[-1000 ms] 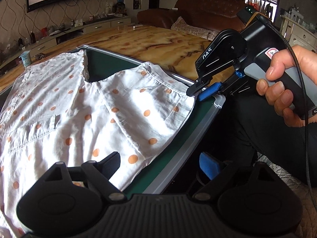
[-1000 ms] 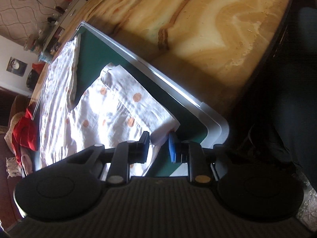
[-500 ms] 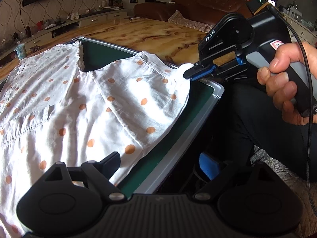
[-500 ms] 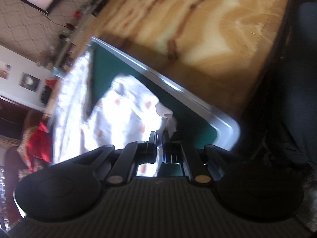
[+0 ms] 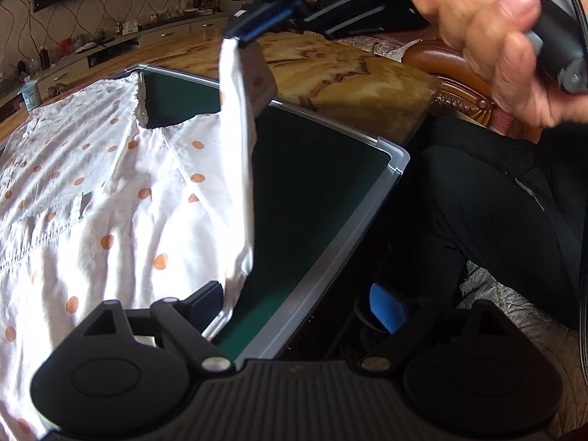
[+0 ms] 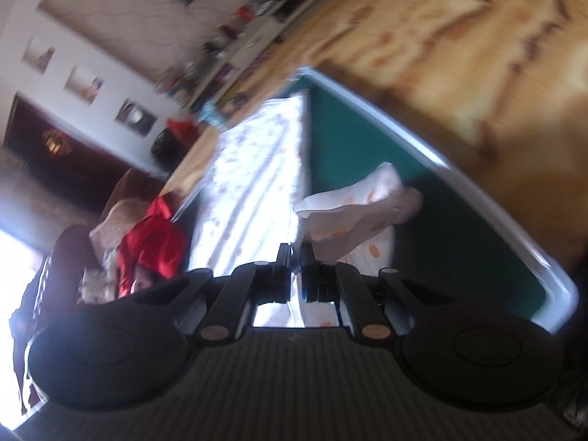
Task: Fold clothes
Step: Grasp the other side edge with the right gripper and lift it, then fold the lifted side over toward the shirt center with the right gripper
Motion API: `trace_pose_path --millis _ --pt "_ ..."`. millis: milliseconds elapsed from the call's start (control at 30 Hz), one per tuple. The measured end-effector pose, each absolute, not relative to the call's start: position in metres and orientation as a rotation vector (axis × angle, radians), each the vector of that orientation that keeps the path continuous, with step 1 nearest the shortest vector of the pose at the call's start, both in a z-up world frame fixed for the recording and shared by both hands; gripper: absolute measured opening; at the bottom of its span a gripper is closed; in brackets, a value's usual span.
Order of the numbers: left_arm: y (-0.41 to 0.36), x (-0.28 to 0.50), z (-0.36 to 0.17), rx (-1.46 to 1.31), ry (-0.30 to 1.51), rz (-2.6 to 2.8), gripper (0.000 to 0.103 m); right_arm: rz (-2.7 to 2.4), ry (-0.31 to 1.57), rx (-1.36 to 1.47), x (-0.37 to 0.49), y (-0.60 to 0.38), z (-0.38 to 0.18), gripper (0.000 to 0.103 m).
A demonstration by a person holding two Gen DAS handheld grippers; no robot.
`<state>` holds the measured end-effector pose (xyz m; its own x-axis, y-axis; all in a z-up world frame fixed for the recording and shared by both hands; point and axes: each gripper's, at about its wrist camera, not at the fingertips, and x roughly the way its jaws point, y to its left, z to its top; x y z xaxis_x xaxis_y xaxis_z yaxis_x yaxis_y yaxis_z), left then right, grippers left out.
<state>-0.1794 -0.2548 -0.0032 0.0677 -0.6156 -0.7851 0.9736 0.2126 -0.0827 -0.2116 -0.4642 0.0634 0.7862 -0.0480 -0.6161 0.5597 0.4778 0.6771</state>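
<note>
Pinched tight on the sleeve corner (image 5: 235, 55), my right gripper (image 6: 296, 257) has the cloth clamped between its pads, raised above the green mat (image 5: 316, 191); the sleeve hangs from it in a long strip. My left gripper (image 5: 294, 297) hangs near the mat's front edge with its jaws wide apart and nothing between them, one finger (image 5: 205, 296) just beside the hem of the lifted sleeve.

White with orange dots, the shirt (image 5: 92, 183) lies flat across the mat, its body spread to the left in the left wrist view, neckline toward the far side. I judge the step in hand to be folding this sleeve inward over the body. To do it well I'd carry the corner across in a low arc, keep the cloth taut, and lay it square to the side seam before letting go; the left gripper could pin the fold line.

Beyond the mat runs the marbled tabletop (image 5: 349, 73). A red garment (image 6: 150, 242) lies off the table's far end, well clear. The person's dark-trousered leg (image 5: 496, 202) sits close by the mat's corner but not in the sleeve's path.
</note>
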Motion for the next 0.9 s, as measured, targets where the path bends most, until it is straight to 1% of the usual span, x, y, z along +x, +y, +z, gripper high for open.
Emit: trace_pose_path --millis 233,267,467,567,600,667,800,900 --pt "-0.25 -0.175 0.0 0.527 0.807 -1.284 0.092 -0.24 0.673 0.839 -0.129 -0.436 0.092 0.007" --pt "-0.25 -0.174 0.0 0.523 0.809 -1.283 0.092 -0.216 0.689 0.816 -0.118 -0.429 0.093 0.002" --pt "-0.246 -0.164 0.001 0.488 0.831 -1.251 0.092 -0.117 0.788 0.706 -0.057 -0.398 0.092 0.002" --pt "-0.245 -0.157 -0.002 0.467 0.863 -1.233 0.092 -0.104 0.834 0.639 -0.044 -0.394 0.087 0.007" --pt "-0.245 -0.154 -0.003 0.458 0.876 -1.228 0.092 -0.077 0.859 0.622 -0.044 -0.395 0.087 0.021" --pt "-0.245 -0.149 -0.004 0.433 0.9 -1.225 0.092 -0.027 0.9 0.623 -0.045 -0.401 0.084 0.036" --pt "-0.245 -0.144 -0.005 0.398 0.923 -1.224 0.092 -0.055 0.898 0.586 -0.058 -0.417 0.082 0.037" --pt "-0.247 -0.145 -0.006 0.406 0.92 -1.225 0.093 -0.082 0.965 0.509 -0.057 -0.415 0.071 0.037"
